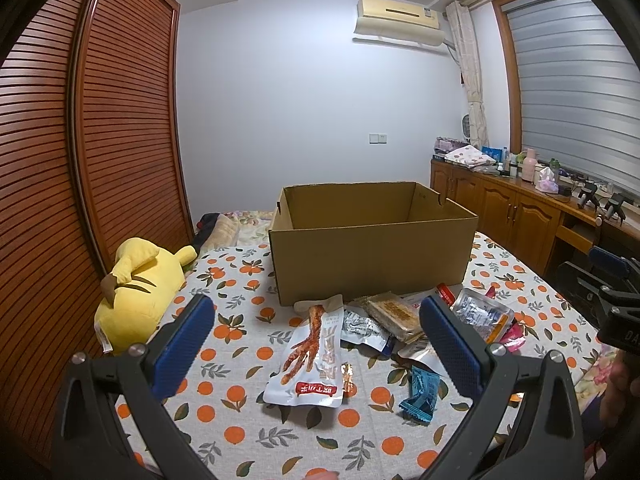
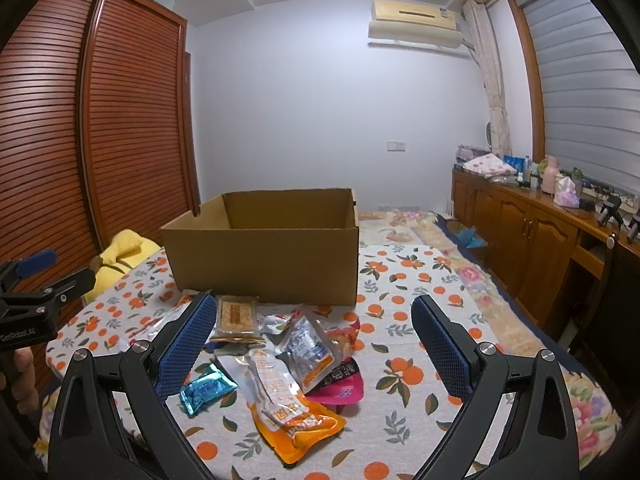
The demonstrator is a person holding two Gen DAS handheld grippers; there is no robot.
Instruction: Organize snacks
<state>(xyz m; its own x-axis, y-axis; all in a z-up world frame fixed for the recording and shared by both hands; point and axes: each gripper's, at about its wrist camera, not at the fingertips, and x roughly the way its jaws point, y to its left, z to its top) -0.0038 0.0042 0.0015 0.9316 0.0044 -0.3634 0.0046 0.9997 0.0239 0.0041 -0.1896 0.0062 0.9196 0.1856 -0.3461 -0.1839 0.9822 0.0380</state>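
Both jaws stand wide apart, gripping nothing. Between the left gripper (image 1: 316, 334) fingers lies the chicken-foot packet (image 1: 310, 360); between the right gripper (image 2: 314, 334) fingers, the orange pouch (image 2: 294, 412) and teal wrapper (image 2: 206, 388). The snack pile lies on the orange-print cloth (image 2: 400, 360), just before the open cardboard box (image 1: 372, 256).

An open brown cardboard box (image 1: 372, 256) stands upright on the bed, its inside hidden from here. Along its near wall the snacks lie loose and overlapping: a white chicken-foot pouch (image 1: 310, 354), a teal wrapper (image 2: 206, 388), an orange pouch (image 2: 288, 408), a pink packet (image 2: 346, 386) and a clear-wrapped cracker pack (image 2: 236, 312).
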